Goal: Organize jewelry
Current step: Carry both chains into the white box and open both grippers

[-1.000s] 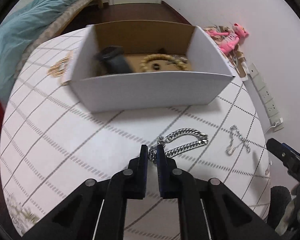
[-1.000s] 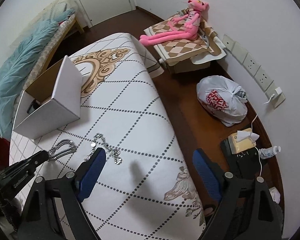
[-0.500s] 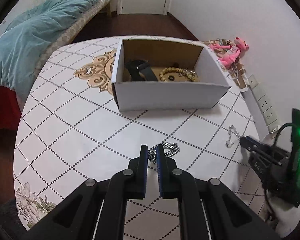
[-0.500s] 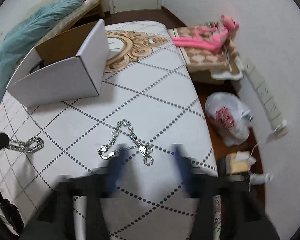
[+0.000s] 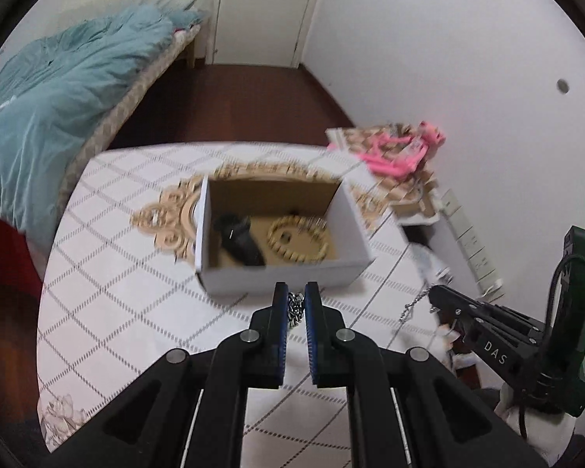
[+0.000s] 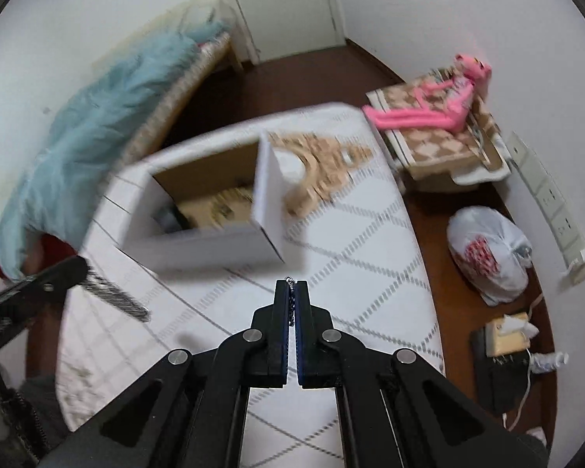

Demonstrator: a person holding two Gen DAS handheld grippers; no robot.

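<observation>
My left gripper point(image 5: 295, 289) is shut on a thick silver curb chain point(image 5: 295, 309), lifted off the patterned white table point(image 5: 136, 312). In the right wrist view that chain point(image 6: 117, 298) hangs blurred from the left gripper point(image 6: 80, 269). My right gripper point(image 6: 291, 285) is shut on a thin silver chain point(image 6: 291, 301), which dangles below it point(image 5: 411, 306) in the left wrist view. Beyond both stands an open white box point(image 5: 277, 277) holding a black watch point(image 5: 240, 240) and a wooden bead bracelet point(image 5: 298, 238). The box point(image 6: 214, 249) lies left of centre in the right wrist view.
A bed with a teal duvet point(image 5: 58, 109) runs along the left. Past the table's right edge point(image 6: 421, 265), on the floor, are a white plastic bag point(image 6: 487, 257), a pink plush toy point(image 6: 440, 109) on a checked cushion, and wall sockets point(image 6: 546, 202).
My right gripper closed on the thin chain and lifted it off the table. My left gripper rose with the thick chain, which now hangs free. Both views pulled back from the box.
</observation>
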